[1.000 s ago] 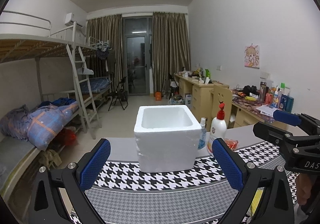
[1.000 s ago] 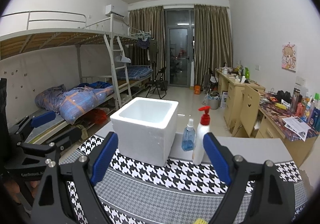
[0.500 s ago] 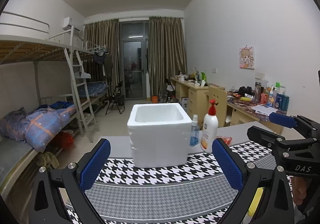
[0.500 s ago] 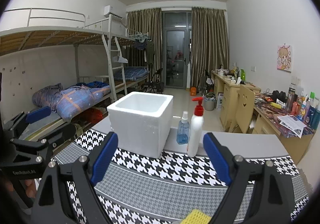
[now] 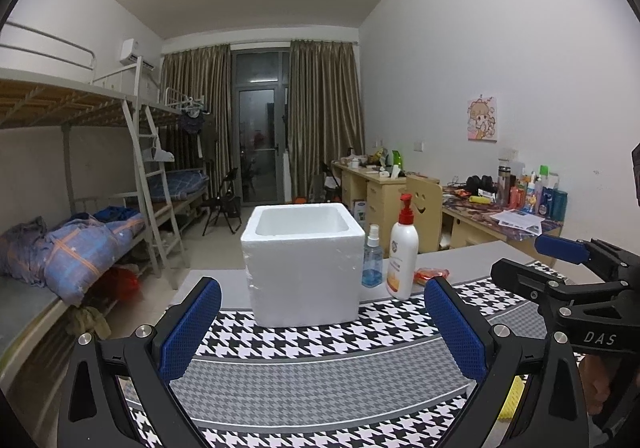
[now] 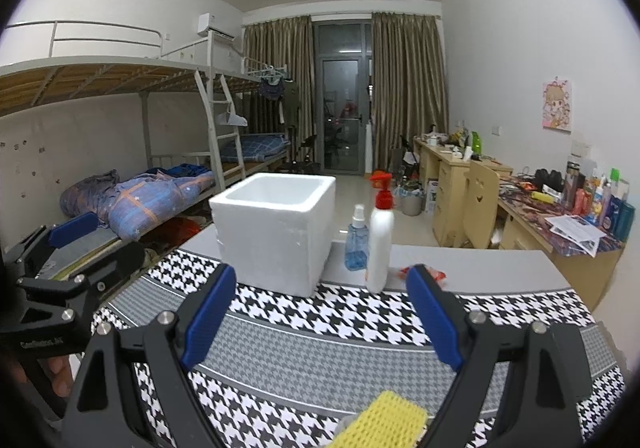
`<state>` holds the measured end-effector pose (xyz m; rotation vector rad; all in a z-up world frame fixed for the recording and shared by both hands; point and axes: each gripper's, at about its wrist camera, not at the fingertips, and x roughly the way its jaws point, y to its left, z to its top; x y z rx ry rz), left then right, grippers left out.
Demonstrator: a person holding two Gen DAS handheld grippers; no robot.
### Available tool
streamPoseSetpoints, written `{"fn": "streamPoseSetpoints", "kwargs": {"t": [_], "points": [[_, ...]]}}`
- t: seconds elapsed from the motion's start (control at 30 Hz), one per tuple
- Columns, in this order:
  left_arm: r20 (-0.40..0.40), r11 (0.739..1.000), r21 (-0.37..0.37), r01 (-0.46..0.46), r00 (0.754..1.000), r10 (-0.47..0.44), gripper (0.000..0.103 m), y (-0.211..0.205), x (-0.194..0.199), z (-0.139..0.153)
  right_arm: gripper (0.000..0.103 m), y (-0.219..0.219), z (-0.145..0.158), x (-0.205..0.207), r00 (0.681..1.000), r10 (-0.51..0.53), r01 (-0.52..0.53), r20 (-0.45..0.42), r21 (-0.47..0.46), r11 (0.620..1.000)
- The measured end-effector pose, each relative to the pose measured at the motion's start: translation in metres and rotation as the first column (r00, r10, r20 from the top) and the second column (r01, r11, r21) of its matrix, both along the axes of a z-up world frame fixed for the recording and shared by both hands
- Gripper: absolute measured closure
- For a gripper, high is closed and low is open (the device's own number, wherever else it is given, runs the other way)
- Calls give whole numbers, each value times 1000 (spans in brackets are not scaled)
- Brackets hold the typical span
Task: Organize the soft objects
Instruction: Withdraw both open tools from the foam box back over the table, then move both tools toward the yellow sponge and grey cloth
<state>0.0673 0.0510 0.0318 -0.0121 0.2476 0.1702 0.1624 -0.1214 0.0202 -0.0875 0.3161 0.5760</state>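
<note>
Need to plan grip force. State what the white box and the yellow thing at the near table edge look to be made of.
White box: likely expanded foam, matte with thick walls and crumbly, pitted edges. Yellow thing: probably a soft sponge or mesh scrubber, with an open, netted texture; only part shows.

Place: a shared dormitory room, lived in.
Beds: metal bunk beds (image 6: 120, 96) with a ladder (image 5: 150, 184) line the left wall; a rumpled blue plaid quilt (image 6: 160, 196) lies on a lower bunk.
Study side: wooden desks (image 5: 372, 184) and a chair with a smiley cutout (image 5: 422, 200) stand along the right wall, the near desk crowded with bottles and toiletries (image 6: 604, 196).
Far end: brown curtains (image 6: 406, 88) frame a glass balcony door (image 6: 340, 104); clothes hang near it.
Walls: an air conditioner (image 6: 216, 30) and a cartoon poster (image 5: 483, 124).
</note>
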Motion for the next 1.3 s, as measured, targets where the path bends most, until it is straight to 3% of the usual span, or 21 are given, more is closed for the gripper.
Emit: {"fn": "streamPoseSetpoints", "kwargs": {"t": [1.3], "points": [[-91,978,-42,203,974,-206,1,-47,4,-46,13,-49,-48,-10,978,-174,172,-112,-31,985]]}}
